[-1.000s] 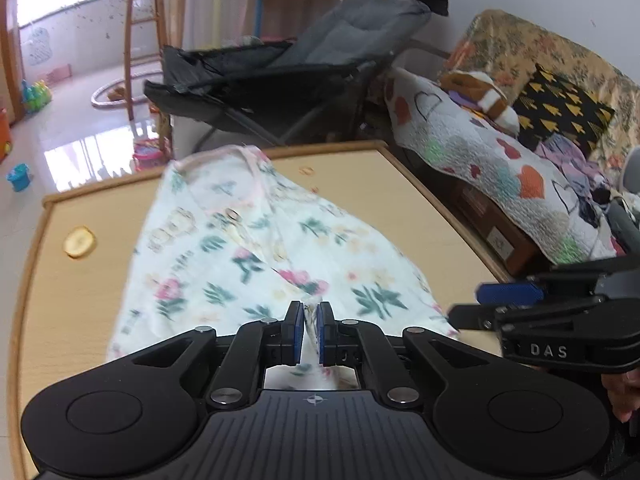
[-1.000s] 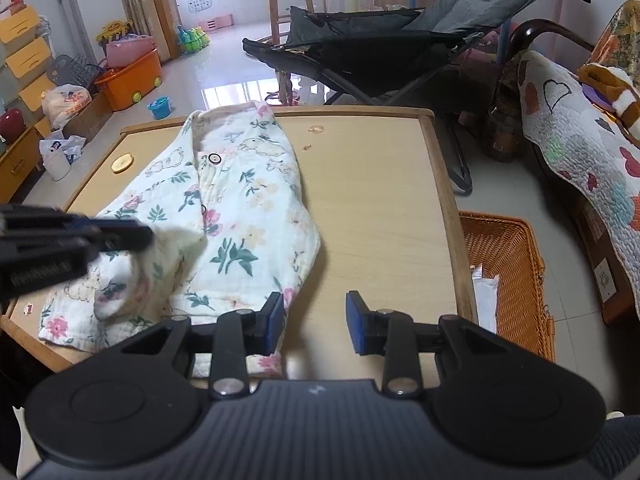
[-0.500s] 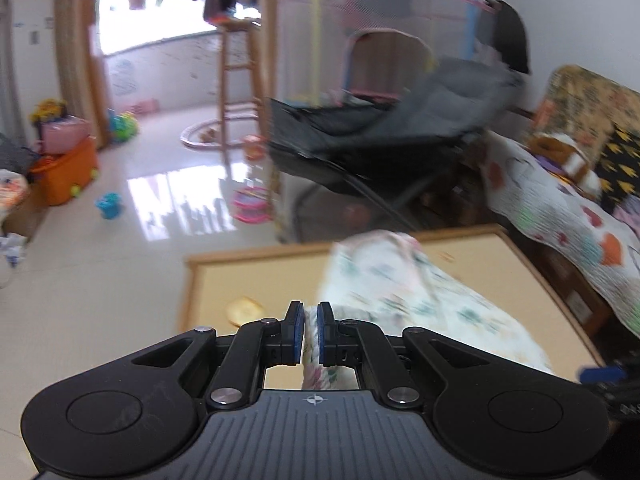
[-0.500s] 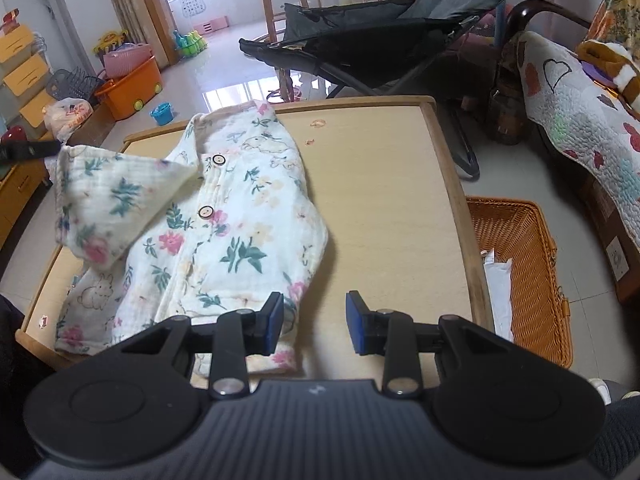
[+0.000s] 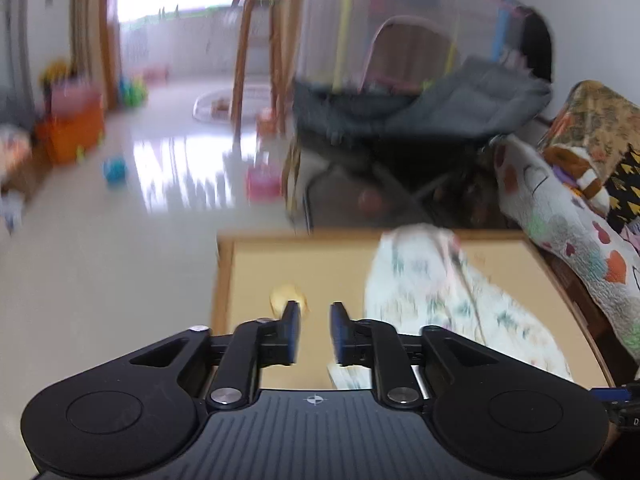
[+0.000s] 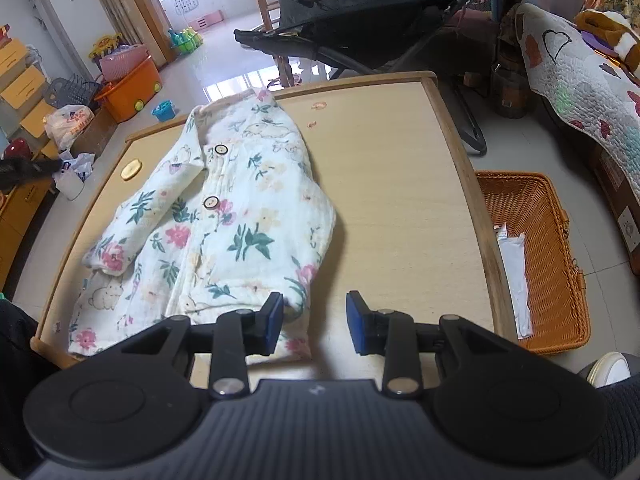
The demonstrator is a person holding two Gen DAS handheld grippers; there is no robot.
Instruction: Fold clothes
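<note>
A white floral shirt (image 6: 224, 224) with wooden buttons lies on the wooden table (image 6: 400, 184), its left sleeve spread out towards the table's left edge. My right gripper (image 6: 315, 322) is open above the near edge, its left finger over the shirt's hem. In the blurred left wrist view the same shirt (image 5: 448, 304) lies to the right, and my left gripper (image 5: 315, 330) is open with nothing between its fingers, over bare table. The left gripper also shows as a dark tip (image 6: 24, 168) at the far left of the right wrist view.
A round yellow disc (image 6: 131, 169) lies on the table's far left. An orange wicker basket (image 6: 560, 264) with white cloth stands on the floor to the right. A dark stroller (image 6: 360, 28) is behind the table, and a quilt-covered sofa (image 6: 580, 76) is at the right.
My left gripper swung the sleeve out to the left, then opened and let it go; the sleeve now lies flat. The right gripper has stayed open near the hem.
</note>
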